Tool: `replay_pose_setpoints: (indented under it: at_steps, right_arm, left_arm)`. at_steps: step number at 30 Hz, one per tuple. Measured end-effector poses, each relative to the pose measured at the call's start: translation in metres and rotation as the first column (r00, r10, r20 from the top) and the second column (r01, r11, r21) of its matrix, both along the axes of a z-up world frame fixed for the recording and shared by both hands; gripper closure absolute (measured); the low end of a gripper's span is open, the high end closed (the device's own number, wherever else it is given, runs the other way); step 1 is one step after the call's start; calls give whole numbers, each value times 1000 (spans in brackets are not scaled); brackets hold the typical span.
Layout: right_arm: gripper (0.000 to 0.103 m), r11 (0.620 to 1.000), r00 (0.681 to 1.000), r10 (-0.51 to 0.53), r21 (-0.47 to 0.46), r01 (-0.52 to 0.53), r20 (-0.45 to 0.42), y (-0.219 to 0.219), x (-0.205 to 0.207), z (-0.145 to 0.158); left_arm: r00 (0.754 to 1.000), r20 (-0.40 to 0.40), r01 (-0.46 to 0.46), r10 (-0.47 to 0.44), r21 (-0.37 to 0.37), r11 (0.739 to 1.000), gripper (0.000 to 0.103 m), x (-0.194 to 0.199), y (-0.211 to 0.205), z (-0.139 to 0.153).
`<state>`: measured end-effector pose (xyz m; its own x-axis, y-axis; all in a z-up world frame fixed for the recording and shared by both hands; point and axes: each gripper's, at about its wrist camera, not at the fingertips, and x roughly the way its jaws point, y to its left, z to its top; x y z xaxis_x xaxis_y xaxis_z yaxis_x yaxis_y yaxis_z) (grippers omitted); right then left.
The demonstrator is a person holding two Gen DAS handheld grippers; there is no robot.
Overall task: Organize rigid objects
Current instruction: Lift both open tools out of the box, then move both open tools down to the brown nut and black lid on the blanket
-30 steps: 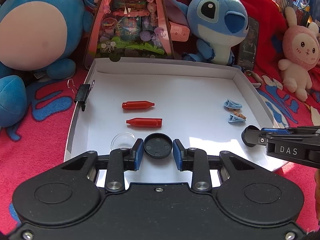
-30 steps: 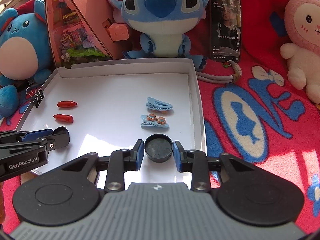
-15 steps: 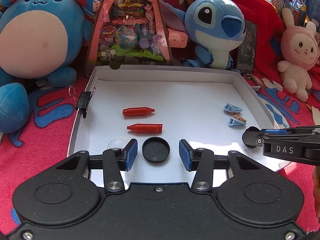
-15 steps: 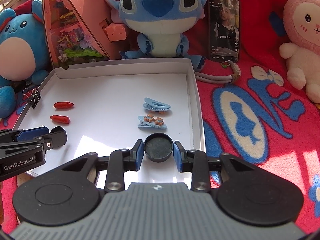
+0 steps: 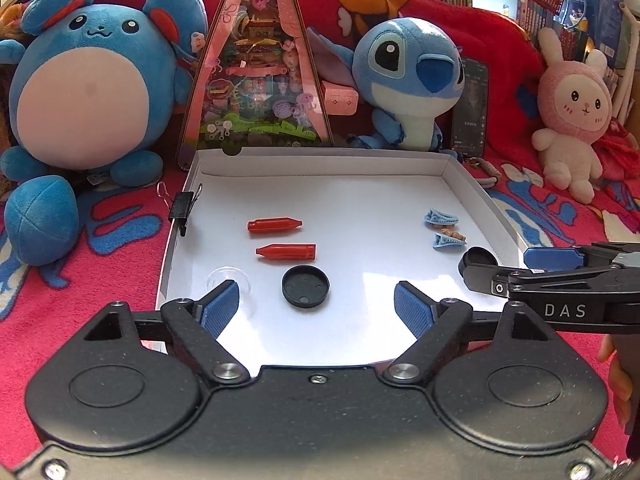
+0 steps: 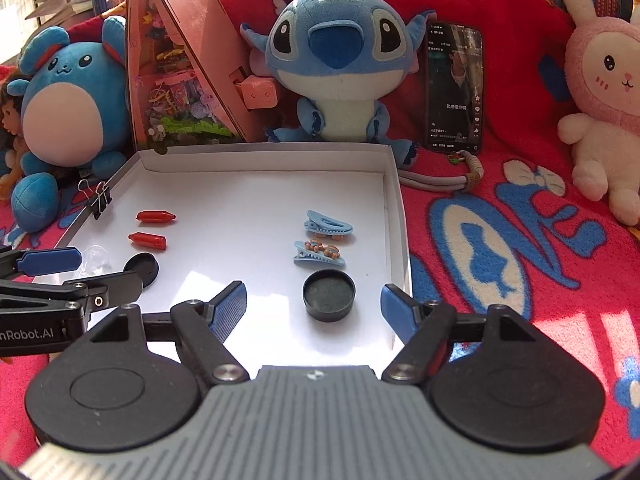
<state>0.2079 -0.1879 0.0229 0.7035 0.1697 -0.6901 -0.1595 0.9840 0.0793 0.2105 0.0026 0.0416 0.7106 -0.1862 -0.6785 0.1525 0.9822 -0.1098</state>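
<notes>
Right now both pairs of fingers stand wide apart, gripping nothing. Between the left gripper's (image 5: 317, 302) blue pads (image 5: 220, 304) a black round cap (image 5: 305, 286) lies flat on the white tray (image 5: 360, 192), clear of both pads. Likewise, the right gripper (image 6: 313, 306) straddles a second black cap (image 6: 329, 295), which sits open side up close to the tray's right wall.

Out from the left cap, at about eleven o'clock, lie two red capsule-shaped pieces (image 5: 286, 251), one beyond the other. At nine o'clock a clear dome-like lid (image 5: 229, 280) rests half hidden behind the left pad. Above the right cap, at twelve o'clock, are two blue hair clips (image 6: 319, 255). A black binder clip (image 5: 182, 205) grips the tray's left wall.

The risk, I'd judge, is the clear lid: it is hard to see, and a pad swinging back could knock it off the near edge. The right cap, so near the wall, could also be nudged against it.
</notes>
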Motion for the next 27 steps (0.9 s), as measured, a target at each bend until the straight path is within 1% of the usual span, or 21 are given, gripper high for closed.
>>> replay_pose_setpoints:
  at_steps: [7,10,15,20,27]
  right_arm:
    - [11,999,999,24,42,-25,27,-5,-22,4]
    - [8,998,998,35,41,-37,50,-6,-33,7]
    - [0,998,992,62,27,-65,107,-7,-55,14]
    - [0,995,983,102,-11,-101,155,-3,-78,18]
    - [0,991,974,130,-38,-125,184,-2,-102,19]
  left_arm:
    - [998,47,50,-52,25,998,16,-33,-1,8]
    - [996,59,72,-74,29,997,15,-48,-1,11]
    - [992,71,105,-106,22,994,14,-69,0,14]
    - [988,83,130,-132,21,991,13,-88,0,17]
    - [985,83,150,-151,17,989,12,-108,1,15]
